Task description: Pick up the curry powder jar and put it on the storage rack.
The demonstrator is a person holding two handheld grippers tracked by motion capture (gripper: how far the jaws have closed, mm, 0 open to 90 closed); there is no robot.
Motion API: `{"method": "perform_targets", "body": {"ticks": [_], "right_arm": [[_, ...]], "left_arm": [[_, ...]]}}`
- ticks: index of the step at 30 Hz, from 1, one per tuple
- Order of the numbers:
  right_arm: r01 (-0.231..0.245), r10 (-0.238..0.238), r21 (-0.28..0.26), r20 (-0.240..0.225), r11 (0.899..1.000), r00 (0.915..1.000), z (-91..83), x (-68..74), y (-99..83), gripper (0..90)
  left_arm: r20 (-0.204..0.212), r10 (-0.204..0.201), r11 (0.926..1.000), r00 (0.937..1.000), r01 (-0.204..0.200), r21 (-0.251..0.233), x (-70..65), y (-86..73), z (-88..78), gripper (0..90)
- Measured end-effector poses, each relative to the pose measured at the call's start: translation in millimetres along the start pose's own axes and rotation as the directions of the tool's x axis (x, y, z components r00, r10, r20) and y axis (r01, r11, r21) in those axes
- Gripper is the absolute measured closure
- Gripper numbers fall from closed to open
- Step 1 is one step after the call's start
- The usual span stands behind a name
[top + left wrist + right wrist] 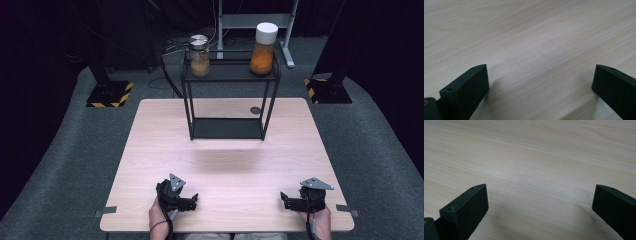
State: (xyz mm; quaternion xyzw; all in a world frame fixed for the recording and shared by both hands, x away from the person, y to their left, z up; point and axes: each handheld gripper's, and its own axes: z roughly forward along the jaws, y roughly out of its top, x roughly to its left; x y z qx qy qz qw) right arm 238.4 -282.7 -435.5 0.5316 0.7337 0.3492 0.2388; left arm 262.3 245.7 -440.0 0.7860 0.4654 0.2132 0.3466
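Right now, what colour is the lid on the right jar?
White; the lid shows best in the high view.

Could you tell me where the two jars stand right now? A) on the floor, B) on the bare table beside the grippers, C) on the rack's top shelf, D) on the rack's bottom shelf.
C: the metal-lidded jar and the white-lidded jar both stand on the black rack's top shelf.

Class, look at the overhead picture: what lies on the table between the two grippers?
Nothing: in the high view, bare table separates the left gripper from the right gripper.
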Motion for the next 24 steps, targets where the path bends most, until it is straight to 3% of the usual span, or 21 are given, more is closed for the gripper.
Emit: {"method": "perform_targets", "body": {"ticks": [24], "right_arm": [[-0.005, 0.005, 0.011, 0.004, 1.000, 1.0000, 2.1, 0.0, 2.9, 0.0]], "left_arm": [[-0.001, 0.000, 1.0000, 1.0000, 0.000, 0.000, -0.4, 0.0, 0.0, 0.1]]}}
